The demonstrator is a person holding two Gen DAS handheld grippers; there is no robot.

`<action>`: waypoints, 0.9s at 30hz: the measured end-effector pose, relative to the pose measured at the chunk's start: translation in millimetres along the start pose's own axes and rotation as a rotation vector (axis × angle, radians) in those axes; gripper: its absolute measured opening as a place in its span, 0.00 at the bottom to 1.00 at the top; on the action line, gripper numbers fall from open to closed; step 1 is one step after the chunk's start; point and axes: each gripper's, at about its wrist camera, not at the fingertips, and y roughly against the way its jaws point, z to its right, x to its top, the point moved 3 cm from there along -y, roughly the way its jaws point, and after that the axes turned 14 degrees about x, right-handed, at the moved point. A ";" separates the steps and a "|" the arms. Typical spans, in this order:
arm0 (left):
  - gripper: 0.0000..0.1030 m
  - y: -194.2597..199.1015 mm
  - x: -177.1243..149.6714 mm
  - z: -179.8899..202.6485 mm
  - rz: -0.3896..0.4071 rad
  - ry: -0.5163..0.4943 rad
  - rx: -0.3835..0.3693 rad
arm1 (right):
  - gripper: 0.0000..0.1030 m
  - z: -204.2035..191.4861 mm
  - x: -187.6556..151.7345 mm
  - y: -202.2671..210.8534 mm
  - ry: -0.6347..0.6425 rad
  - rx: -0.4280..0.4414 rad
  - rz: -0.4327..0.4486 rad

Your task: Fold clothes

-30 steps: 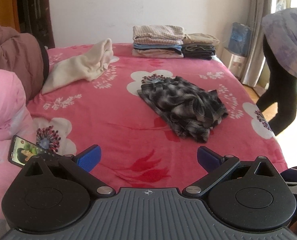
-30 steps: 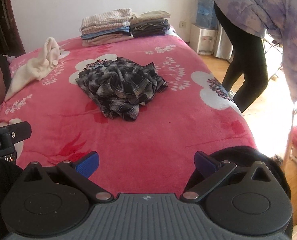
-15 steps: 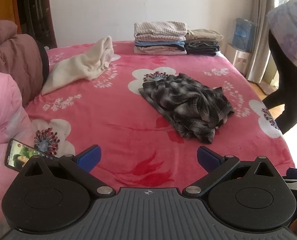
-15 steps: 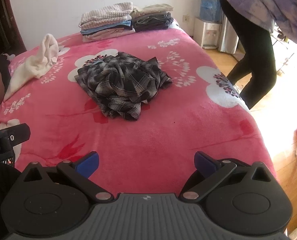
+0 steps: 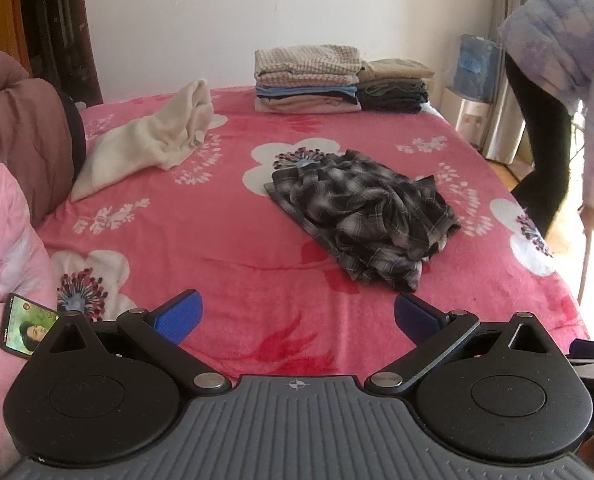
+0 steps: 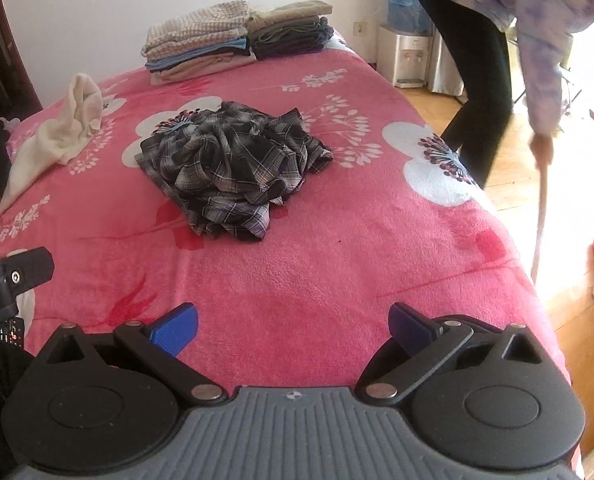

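Note:
A crumpled black-and-white plaid shirt lies in a heap at the middle of the pink flowered bed. A cream garment sprawls unfolded at the far left. Two stacks of folded clothes sit at the far edge by the wall. My left gripper hovers open over the near edge of the bed, short of the shirt, holding nothing. My right gripper is likewise open and empty, nearer than the shirt.
A person in a lilac jacket bends beside the bed's right side, holding a stick. A phone lies on pink bedding at left. A brown quilt is piled behind it. A water dispenser stands by the wall.
Both grippers have moved forward a little toward the bed, so the shirt looks slightly nearer. The person at the right has shifted and bent lower. Both sets of fingers stay open.

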 end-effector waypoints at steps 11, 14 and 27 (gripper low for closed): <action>1.00 -2.3 1.3 1.4 0.008 0.004 -0.003 | 1.00 2.6 -0.4 -5.1 -0.013 0.005 -0.010; 1.00 -2.2 0.4 1.9 0.013 0.005 -0.002 | 1.00 2.9 -1.6 -5.5 -0.015 0.008 -0.013; 1.00 -5.5 2.5 2.8 0.023 0.003 -0.035 | 1.00 0.5 -2.8 -11.7 -0.017 0.008 -0.025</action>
